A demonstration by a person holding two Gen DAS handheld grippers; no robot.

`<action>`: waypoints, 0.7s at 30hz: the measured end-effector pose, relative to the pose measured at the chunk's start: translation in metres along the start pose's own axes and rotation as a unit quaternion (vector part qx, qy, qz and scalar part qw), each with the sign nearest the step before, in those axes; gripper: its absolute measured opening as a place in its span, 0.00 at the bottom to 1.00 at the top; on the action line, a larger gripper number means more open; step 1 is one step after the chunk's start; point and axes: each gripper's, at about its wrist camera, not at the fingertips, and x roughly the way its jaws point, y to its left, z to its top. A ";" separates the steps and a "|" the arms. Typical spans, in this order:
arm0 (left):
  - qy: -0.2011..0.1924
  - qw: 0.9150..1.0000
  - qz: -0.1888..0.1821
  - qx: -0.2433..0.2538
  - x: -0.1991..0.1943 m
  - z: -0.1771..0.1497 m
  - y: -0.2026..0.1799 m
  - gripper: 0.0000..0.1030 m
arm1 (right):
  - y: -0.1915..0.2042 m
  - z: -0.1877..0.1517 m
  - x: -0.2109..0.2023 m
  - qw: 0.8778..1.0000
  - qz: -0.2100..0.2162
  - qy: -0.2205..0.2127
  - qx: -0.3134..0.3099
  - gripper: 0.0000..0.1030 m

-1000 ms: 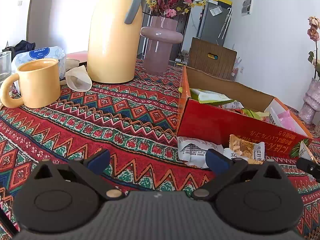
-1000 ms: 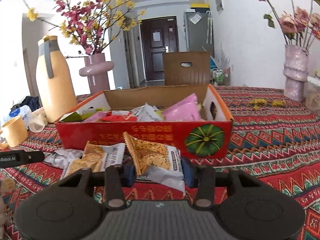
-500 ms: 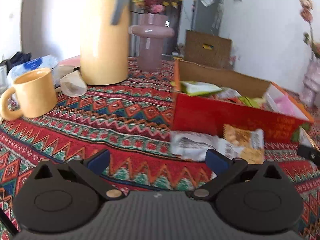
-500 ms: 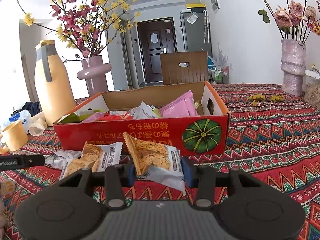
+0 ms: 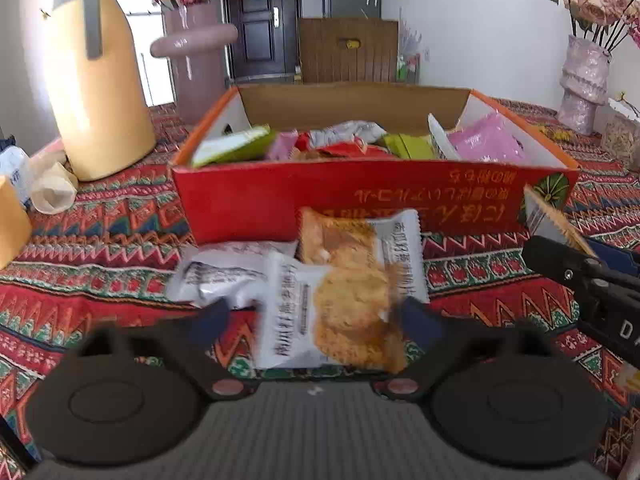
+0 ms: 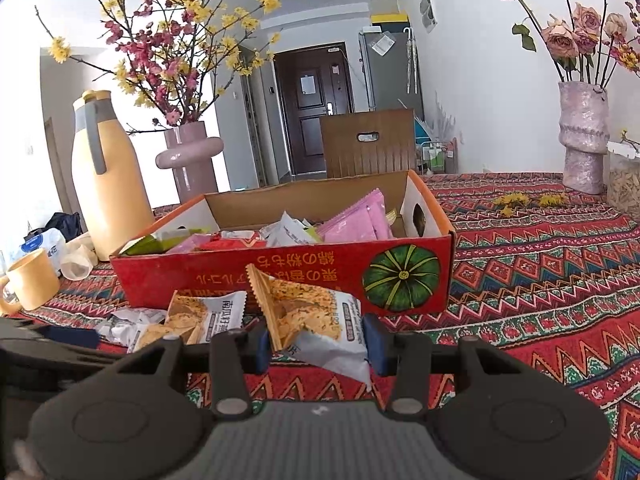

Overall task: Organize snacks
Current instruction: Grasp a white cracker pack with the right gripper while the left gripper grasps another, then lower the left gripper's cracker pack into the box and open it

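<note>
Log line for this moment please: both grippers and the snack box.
left gripper: closing around cracker packet | right gripper: shut on second packet | red box: part-filled

White walls (image 6: 480, 92), dark door (image 6: 312, 108) down a bright hallway, wooden chair back (image 6: 368, 144), perhaps a fridge (image 6: 392, 68)

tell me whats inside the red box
Loose snack packets fill the red box: pink packets, a green one, red and silver ones. Whatever lies beneath them is covered.
</note>
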 end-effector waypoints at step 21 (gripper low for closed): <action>-0.076 0.996 -0.039 0.011 -0.056 0.038 0.022 0.18 | 0.003 0.013 -0.021 0.999 0.016 -0.026 -0.014 0.07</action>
